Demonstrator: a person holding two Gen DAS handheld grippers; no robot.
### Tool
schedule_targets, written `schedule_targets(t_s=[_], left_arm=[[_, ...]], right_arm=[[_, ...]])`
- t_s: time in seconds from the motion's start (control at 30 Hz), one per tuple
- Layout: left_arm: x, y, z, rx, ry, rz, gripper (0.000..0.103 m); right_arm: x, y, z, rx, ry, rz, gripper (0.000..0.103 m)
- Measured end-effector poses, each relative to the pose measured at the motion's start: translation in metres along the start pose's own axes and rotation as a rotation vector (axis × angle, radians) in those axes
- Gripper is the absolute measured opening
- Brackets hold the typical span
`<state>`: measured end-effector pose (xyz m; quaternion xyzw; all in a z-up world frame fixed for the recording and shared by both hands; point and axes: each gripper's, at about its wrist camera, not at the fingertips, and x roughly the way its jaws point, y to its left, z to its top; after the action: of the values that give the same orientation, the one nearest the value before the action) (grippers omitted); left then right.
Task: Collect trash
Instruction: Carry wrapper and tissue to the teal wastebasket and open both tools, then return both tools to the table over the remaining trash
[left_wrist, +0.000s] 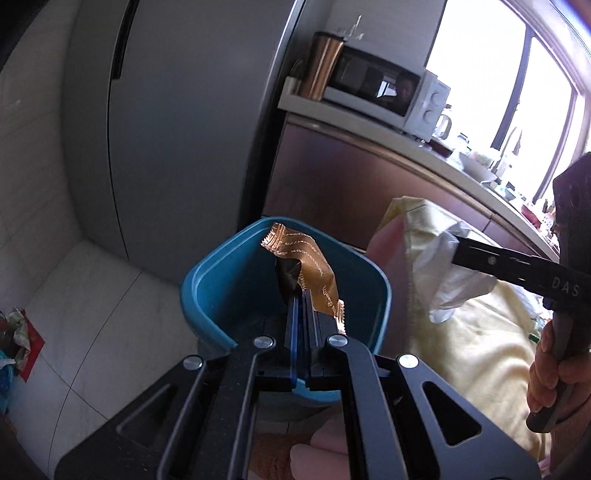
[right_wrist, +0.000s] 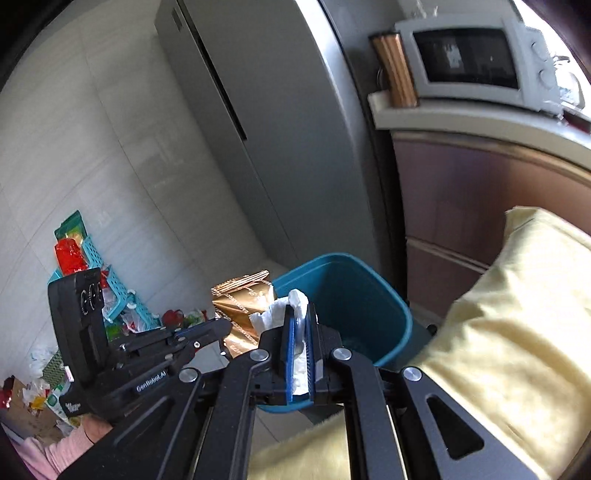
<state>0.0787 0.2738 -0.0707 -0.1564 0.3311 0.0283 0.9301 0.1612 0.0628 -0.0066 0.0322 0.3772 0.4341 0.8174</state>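
The trash here is two pieces, each already pinched: a gold-brown wrapper (left_wrist: 303, 266) clenched in the left gripper (left_wrist: 301, 295), and a crumpled white tissue (right_wrist: 288, 314) clamped in the right gripper (right_wrist: 300, 325). Both pairs of fingers are closed tight on their scraps, with no gap showing.

What matters is where each scrap hangs relative to the blue bin (left_wrist: 207, 280) on the floor by the fridge. From the left wrist view, the wrapper stands up out of the fingers right over the bin's open mouth, its long axis running away from the fingers toward the far rim. From the right wrist view, the tissue sits near the bin's near-left rim, above the opening or just short of it; I can't tell which.

So the left hand looks the better placed to let go first. The right probably needs to come a little further over the opening. More litter (right_wrist: 122, 317) lies on the floor to the left.
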Motion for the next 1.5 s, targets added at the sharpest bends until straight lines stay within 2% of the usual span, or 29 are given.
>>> schedule_targets(t_s=[0.17,0.33,0.43,0.53,0.6,0.77,0.87,0.97,1.07,1.1,1.23,1.33,1.5], left_arm=[[0.021,0.003,0.0,0.007,0.018,0.032,0.002],[0.038,0.007,-0.002,0.0,0.042,0.054,0.005],[0.047,0.007,-0.005,-0.003,0.056,0.067,0.007],[0.056,0.007,-0.008,-0.009,0.076,0.065,0.009],[0.06,0.008,-0.009,-0.014,0.086,0.068,0.016],[0.059,0.001,-0.011,-0.013,0.082,0.057,0.02],[0.046,-0.01,-0.013,0.004,0.048,0.038,0.022],[0.027,-0.032,-0.009,0.042,-0.002,-0.016,0.032],[0.01,-0.064,-0.007,0.095,-0.04,-0.11,0.038],[0.005,-0.074,-0.008,0.111,-0.044,-0.143,0.04],[-0.004,-0.128,-0.014,0.203,-0.035,-0.288,0.045],[-0.003,-0.169,-0.023,0.263,0.001,-0.387,0.045],[-0.001,-0.235,-0.043,0.381,0.048,-0.495,0.049]], right_arm=[[0.034,-0.002,0.006,0.02,0.087,-0.017,0.005],[0.052,-0.002,0.01,0.042,0.121,-0.037,0.005],[0.06,0.001,0.01,0.039,0.145,-0.04,0.013],[0.071,-0.001,0.011,0.04,0.162,-0.064,0.015],[0.07,-0.004,0.008,0.059,0.166,-0.071,0.015],[0.055,-0.007,0.004,0.062,0.142,-0.062,0.018],[0.027,-0.006,-0.001,0.053,0.093,-0.054,0.02],[-0.009,-0.004,-0.009,0.024,0.043,-0.05,0.027],[-0.055,-0.006,-0.023,0.008,-0.026,-0.069,0.033],[-0.071,-0.009,-0.028,0.012,-0.05,-0.082,0.036],[-0.132,-0.026,-0.054,0.053,-0.132,-0.146,0.037],[-0.173,-0.041,-0.078,0.092,-0.189,-0.229,0.039],[-0.236,-0.065,-0.123,0.183,-0.259,-0.413,0.039]])
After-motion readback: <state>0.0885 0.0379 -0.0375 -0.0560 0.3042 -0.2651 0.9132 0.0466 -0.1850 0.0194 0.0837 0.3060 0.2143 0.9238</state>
